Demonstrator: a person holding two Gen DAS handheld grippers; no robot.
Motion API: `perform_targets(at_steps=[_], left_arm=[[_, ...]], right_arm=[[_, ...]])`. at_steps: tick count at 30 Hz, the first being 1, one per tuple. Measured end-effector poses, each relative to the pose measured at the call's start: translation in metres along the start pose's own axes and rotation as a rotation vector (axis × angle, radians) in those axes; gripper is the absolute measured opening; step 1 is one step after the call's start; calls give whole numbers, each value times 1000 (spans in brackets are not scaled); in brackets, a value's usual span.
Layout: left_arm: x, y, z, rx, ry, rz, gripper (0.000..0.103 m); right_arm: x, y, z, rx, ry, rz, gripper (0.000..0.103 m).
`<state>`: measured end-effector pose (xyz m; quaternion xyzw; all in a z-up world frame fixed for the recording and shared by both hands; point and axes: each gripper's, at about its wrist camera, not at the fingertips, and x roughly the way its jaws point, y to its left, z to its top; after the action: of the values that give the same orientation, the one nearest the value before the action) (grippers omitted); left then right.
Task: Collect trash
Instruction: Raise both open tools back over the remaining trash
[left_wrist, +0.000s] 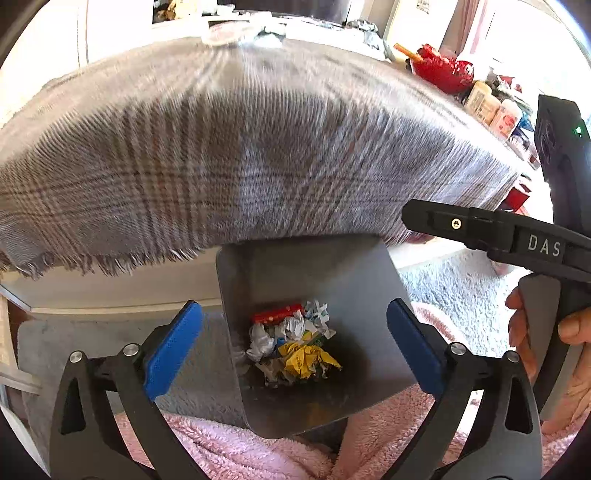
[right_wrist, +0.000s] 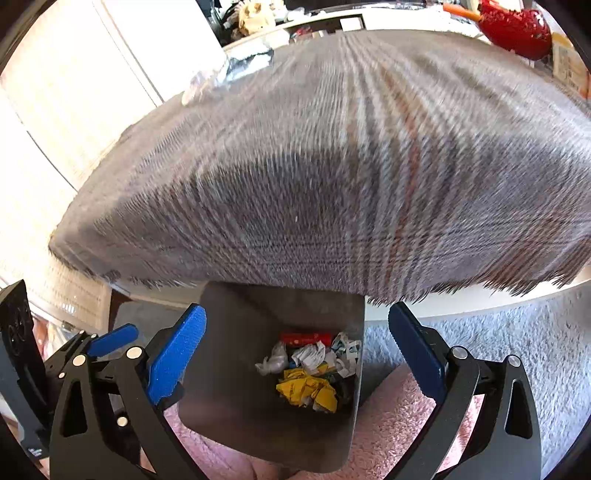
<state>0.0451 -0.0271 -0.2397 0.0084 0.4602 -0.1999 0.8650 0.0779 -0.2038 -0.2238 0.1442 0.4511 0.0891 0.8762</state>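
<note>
A: Where is the trash?

B: The crumpled trash (left_wrist: 295, 341) lies at the bottom of the grey bin (left_wrist: 343, 266), which stands on the floor just below the near edge of the table. A yellow wrapper (right_wrist: 308, 391) lies nearest, a red one (right_wrist: 306, 338) at the far side, white scraps between them.

A: And the tongs?

B: Both hang above the bin. The left gripper (left_wrist: 295, 345) has its blue pads spread wide, nothing between them. The right gripper (right_wrist: 297, 354) is likewise agape and empty.

A: The table?

B: A grey plaid cloth (left_wrist: 236, 155) with a fringed edge covers it; a red bowl (left_wrist: 445, 72) sits at the far right.
</note>
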Motion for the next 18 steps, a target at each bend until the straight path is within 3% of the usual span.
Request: perform_targets(at_steps=[8,18], left_arm=[[-35,1,23,8,-92,28,95],[-53,12,73,-11,-163,58,95]], right_arm=[[-39,10,27,-64,-100,-18,99],[-52,18,82,-124,-187,-31,99]])
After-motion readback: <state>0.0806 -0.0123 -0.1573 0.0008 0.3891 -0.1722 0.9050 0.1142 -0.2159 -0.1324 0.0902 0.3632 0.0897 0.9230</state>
